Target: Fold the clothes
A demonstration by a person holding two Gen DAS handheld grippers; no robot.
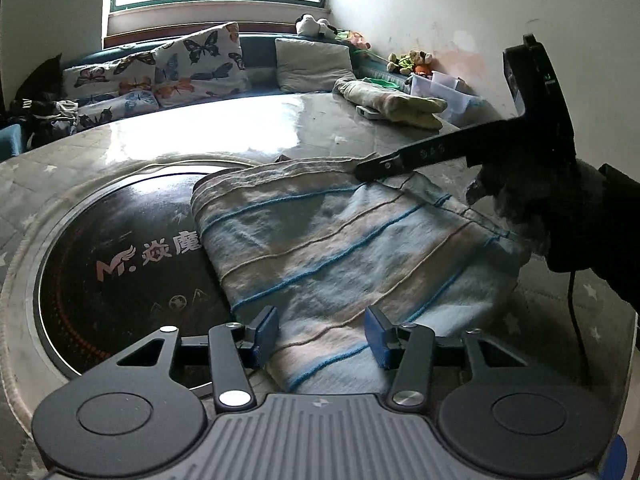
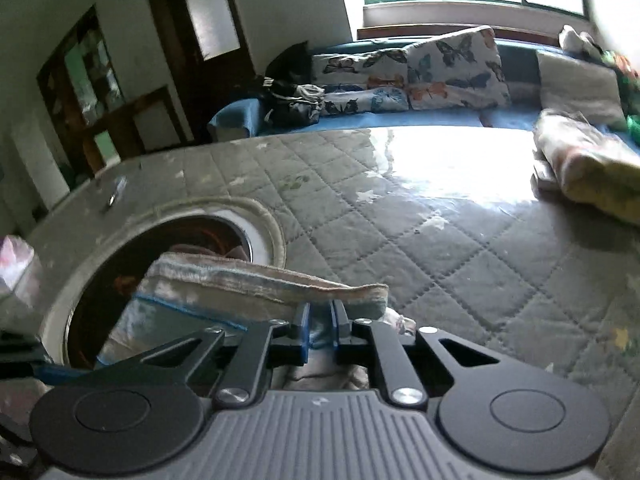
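A folded striped cloth, pale blue and beige with blue lines, lies on the quilted table cover, partly over a round black cooktop. My left gripper is open just above the cloth's near edge, blue pads either side of it. My right gripper reaches in from the right and pinches the cloth's far edge. In the right wrist view the right gripper is shut on the cloth's folded edge, which is lifted slightly.
A second folded cloth lies at the far right of the table, also seen in the right wrist view. Butterfly cushions and a grey pillow line the sofa behind. Plastic boxes stand by the wall.
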